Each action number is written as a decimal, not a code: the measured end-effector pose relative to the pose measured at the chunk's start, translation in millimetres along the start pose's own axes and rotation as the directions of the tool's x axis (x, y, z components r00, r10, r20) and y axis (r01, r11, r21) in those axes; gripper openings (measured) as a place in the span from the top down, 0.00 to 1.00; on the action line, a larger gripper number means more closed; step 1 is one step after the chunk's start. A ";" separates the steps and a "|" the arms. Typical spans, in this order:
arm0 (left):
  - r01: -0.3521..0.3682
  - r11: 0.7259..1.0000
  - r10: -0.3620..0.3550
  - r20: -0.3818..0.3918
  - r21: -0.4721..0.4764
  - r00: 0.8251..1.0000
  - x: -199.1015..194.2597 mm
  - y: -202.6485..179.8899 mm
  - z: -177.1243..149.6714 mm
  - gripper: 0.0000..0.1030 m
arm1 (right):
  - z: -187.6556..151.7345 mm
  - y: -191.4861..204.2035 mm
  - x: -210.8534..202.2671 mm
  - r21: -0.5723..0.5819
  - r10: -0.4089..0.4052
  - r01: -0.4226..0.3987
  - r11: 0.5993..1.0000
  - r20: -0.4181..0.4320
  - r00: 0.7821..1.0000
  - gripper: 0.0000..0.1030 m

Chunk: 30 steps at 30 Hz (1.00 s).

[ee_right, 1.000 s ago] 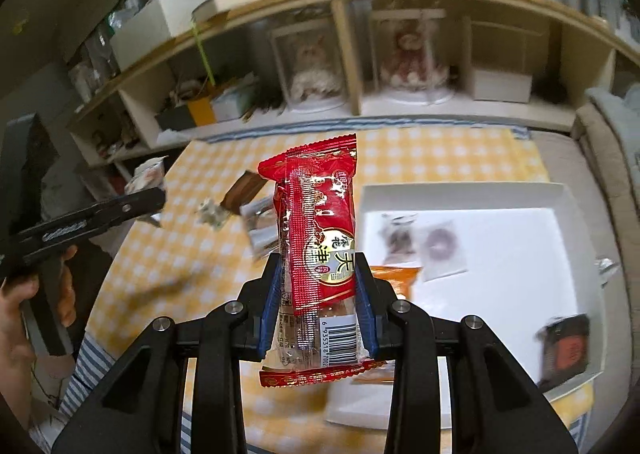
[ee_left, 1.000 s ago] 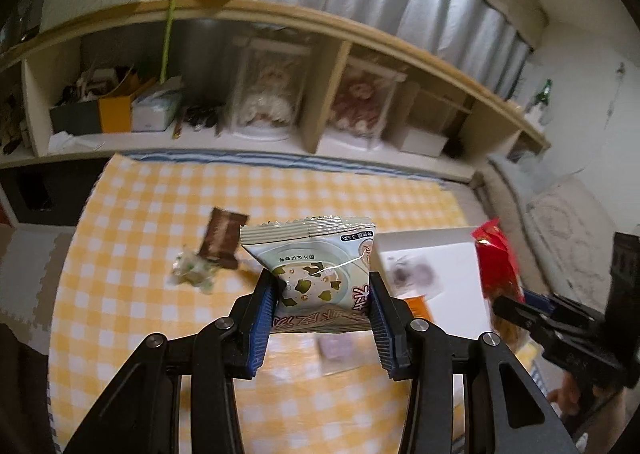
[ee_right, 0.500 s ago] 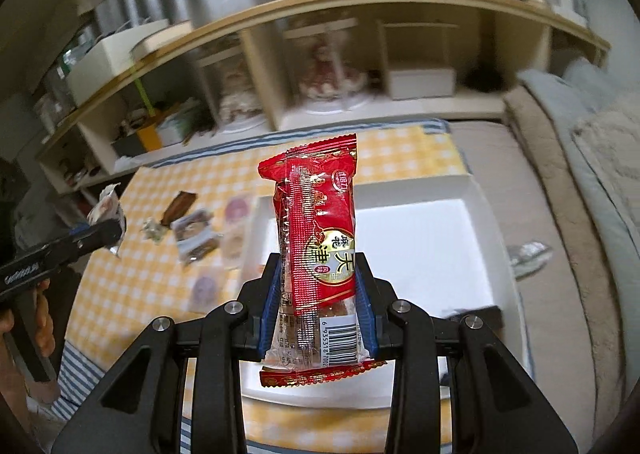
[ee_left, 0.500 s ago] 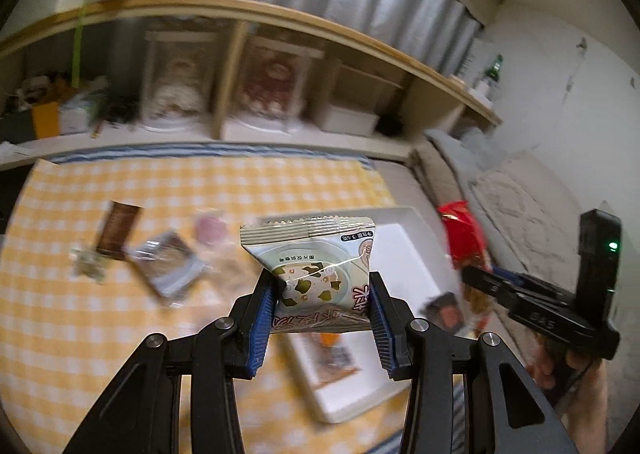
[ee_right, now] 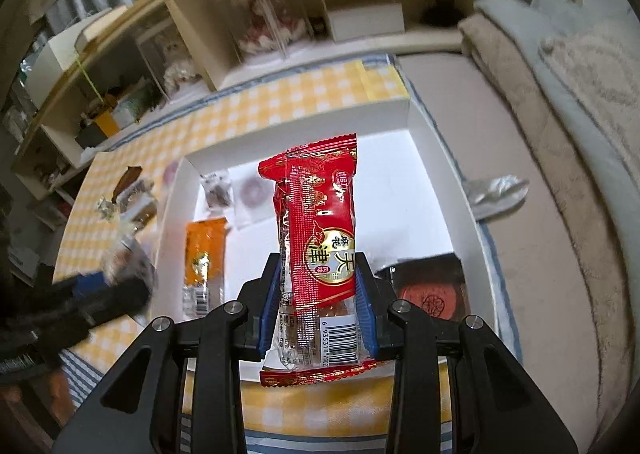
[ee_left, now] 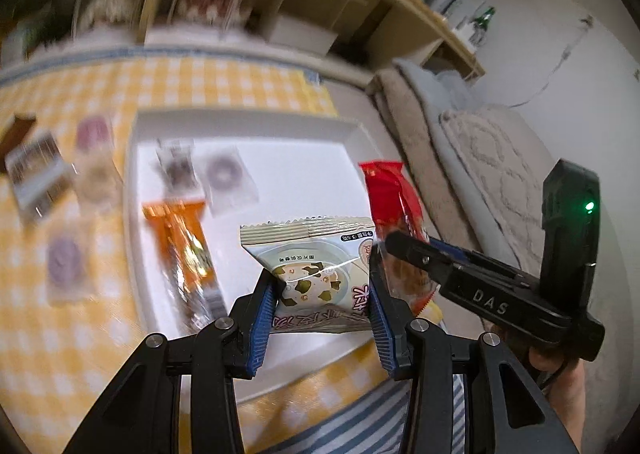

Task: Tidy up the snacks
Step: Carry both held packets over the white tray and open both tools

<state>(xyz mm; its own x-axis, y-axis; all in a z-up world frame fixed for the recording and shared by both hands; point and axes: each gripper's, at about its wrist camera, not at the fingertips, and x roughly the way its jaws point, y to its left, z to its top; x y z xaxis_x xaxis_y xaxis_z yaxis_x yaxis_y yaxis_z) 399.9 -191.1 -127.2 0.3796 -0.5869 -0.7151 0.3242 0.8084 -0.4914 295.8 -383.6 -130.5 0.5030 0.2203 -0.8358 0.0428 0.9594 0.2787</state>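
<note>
My left gripper (ee_left: 322, 294) is shut on a pale green snack packet (ee_left: 312, 254) and holds it above the near part of the white tray (ee_left: 352, 133). My right gripper (ee_right: 318, 294) is shut on a red snack packet (ee_right: 316, 221), upright above the same tray (ee_right: 408, 109); it also shows in the left wrist view (ee_left: 394, 201). In the tray lie an orange packet (ee_right: 206, 250), two small clear packets (ee_right: 252, 193) and a dark red-printed packet (ee_right: 432, 294).
Several loose snacks (ee_left: 44, 169) lie on the yellow checked cloth (ee_left: 200, 81) left of the tray. A wooden shelf unit (ee_right: 280, 13) stands behind the table. Bedding (ee_right: 560, 113) and a silver wrapper (ee_right: 496, 193) lie to the right.
Both grippers have swung right and closer to the tray, each still holding its packet. The left gripper now sits right beside the right one over the tray.
</note>
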 end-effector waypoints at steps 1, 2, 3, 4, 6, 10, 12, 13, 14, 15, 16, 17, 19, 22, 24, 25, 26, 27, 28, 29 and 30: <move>-0.005 1.000 0.005 -0.010 -0.015 1.000 6.9 2.8 0.0 0.58 | -1.1 -2.0 3.8 0.006 0.005 -0.005 1.000 -0.012 1.000 0.66; -0.009 1.000 0.008 -0.023 -0.028 1.000 15.6 6.5 0.7 0.58 | -1.8 -3.4 6.5 0.010 0.007 -0.007 1.000 -0.021 1.000 0.66; -0.013 0.999 0.012 -0.031 -0.035 0.999 21.3 7.9 2.3 0.58 | -3.1 -4.5 9.8 0.012 0.009 -0.008 1.000 -0.032 0.999 0.66; -0.020 0.999 0.019 -0.044 -0.043 0.999 29.8 11.9 3.4 0.58 | -3.6 -4.7 13.5 0.012 0.009 -0.009 1.000 -0.043 0.999 0.66; -0.029 0.998 0.025 -0.061 -0.057 0.998 41.9 14.8 3.6 0.58 | -4.4 -5.3 20.9 0.007 0.009 -0.008 1.000 -0.066 0.998 0.66; -0.040 0.996 0.033 -0.081 -0.083 0.996 60.9 17.6 3.7 0.58 | -4.6 -11.8 31.6 0.030 0.025 -0.022 0.999 -0.095 0.995 0.66; -0.045 0.995 0.037 -0.082 -0.094 0.996 70.4 16.5 3.5 0.58 | -4.1 -14.9 36.0 0.041 0.030 -0.026 0.999 -0.104 0.994 0.66; -0.049 0.993 0.041 -0.078 -0.103 0.996 74.1 17.9 6.2 0.57 | -4.0 -15.8 37.3 0.044 0.031 -0.027 0.999 -0.106 0.994 0.66; -0.057 0.992 0.049 -0.074 -0.109 0.996 75.1 17.6 5.6 0.55 | -3.5 -16.8 38.9 0.046 0.033 -0.028 0.999 -0.106 0.994 0.66; -0.059 0.992 0.051 -0.074 -0.111 0.996 78.1 16.7 7.0 0.53 | -3.2 -17.2 40.1 0.047 0.036 -0.031 0.998 -0.104 0.994 0.65; -0.061 0.992 0.053 -0.074 -0.110 0.996 77.1 16.4 5.8 0.47 | -3.4 -17.6 41.2 0.050 0.036 -0.031 0.998 -0.104 0.994 0.62; -0.065 0.992 0.057 -0.073 -0.106 0.996 77.8 15.4 5.8 0.40 | -3.8 -18.6 41.7 0.055 0.026 -0.020 0.998 -0.105 0.994 0.62; -0.077 0.993 0.071 -0.066 -0.093 0.995 74.8 13.1 3.3 0.36 | -3.4 -20.5 42.1 0.064 0.015 -0.008 0.998 -0.113 0.993 0.56; -0.093 0.993 0.089 -0.063 -0.075 0.994 65.9 11.4 -5.3 0.32 | -3.3 -24.1 37.4 0.081 0.021 -0.012 0.997 -0.111 0.994 0.52; -0.103 0.993 0.100 -0.060 -0.064 0.993 53.6 13.8 -13.5 0.30 | -4.0 -24.6 33.3 0.084 0.016 -0.007 0.996 -0.110 0.994 0.51; -0.116 0.992 0.113 -0.058 -0.057 0.992 51.0 12.8 -15.0 0.28 | -4.3 -24.7 31.7 0.084 0.015 -0.005 0.996 -0.109 0.994 0.51; -0.127 0.991 0.124 -0.057 -0.049 0.991 48.1 11.6 -16.6 0.26 | -5.1 -24.2 29.6 0.081 0.012 -0.003 0.997 -0.110 0.994 0.50; -0.134 0.990 0.132 -0.055 -0.044 0.990 44.1 10.5 -18.5 0.25 | -5.8 -23.5 27.9 0.077 0.009 0.000 0.997 -0.112 0.994 0.49; -0.141 0.989 0.138 -0.053 -0.039 0.989 41.3 9.3 -19.9 0.23 | -6.5 -22.8 26.4 0.074 0.005 0.003 0.997 -0.113 0.994 0.47; -0.143 0.989 0.142 -0.051 -0.036 0.989 36.7 8.5 -21.6 0.22 | -7.7 -22.0 24.5 0.070 0.001 0.007 0.997 -0.115 0.993 0.46; -0.149 0.988 0.147 -0.048 -0.033 0.988 32.4 7.7 -22.7 0.21 | -8.8 -21.4 22.5 0.069 -0.003 0.011 0.998 -0.116 0.993 0.45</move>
<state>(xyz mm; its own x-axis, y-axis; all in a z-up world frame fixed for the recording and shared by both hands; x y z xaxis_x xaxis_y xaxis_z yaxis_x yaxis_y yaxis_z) 395.0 -202.9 -165.5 0.3811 -0.4588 -0.8027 0.2350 0.8877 -0.3959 298.6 -397.7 -159.5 0.3992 0.2364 -0.8859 0.1075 0.9475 0.3013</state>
